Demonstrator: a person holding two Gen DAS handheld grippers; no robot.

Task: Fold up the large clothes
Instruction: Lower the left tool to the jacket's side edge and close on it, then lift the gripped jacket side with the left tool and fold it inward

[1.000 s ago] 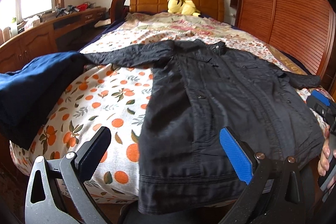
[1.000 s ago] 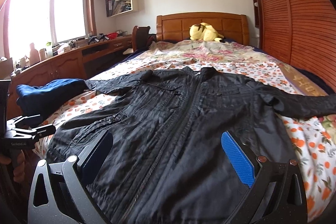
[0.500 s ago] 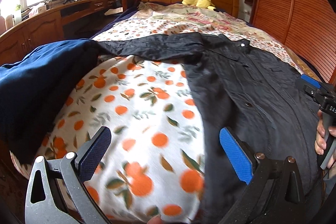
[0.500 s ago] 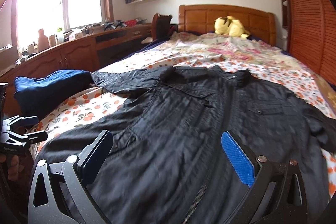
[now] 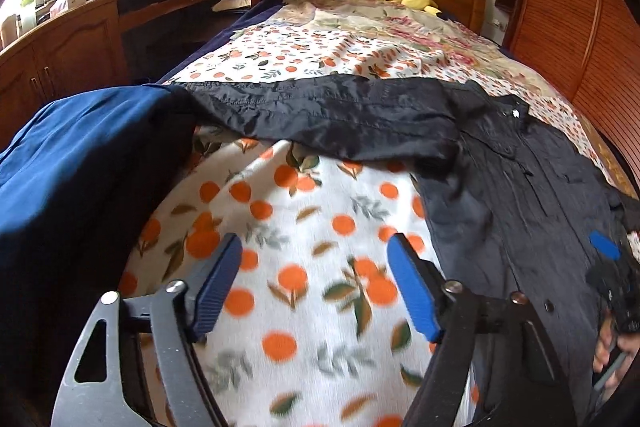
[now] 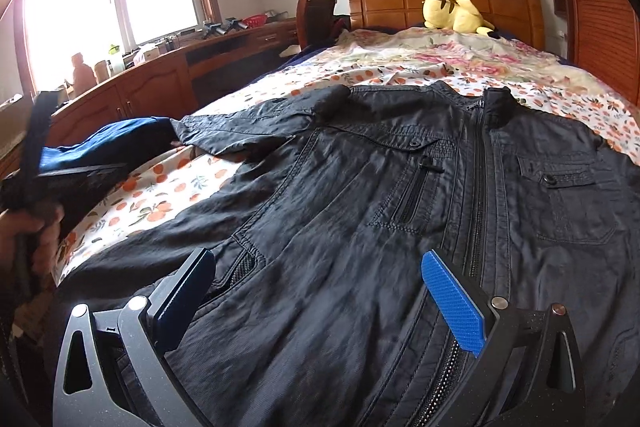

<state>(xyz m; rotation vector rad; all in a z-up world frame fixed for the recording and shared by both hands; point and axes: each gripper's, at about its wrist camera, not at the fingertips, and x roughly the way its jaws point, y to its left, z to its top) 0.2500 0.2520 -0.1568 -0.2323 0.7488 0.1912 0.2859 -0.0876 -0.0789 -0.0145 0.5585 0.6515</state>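
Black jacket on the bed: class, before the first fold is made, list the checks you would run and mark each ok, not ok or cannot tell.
1. Jacket lies flat, front up, zip closed: ok.
2. Sleeve spread out sideways: ok, though its cuff reaches the blue garment.
3. Left gripper grips nothing: ok; its jaws have just been closing over bare bedsheet.
4. Right gripper open above the jacket: ok.
5. Other sleeve laid out: cannot tell, out of view.
6. Room on the bed beyond the collar: ok.
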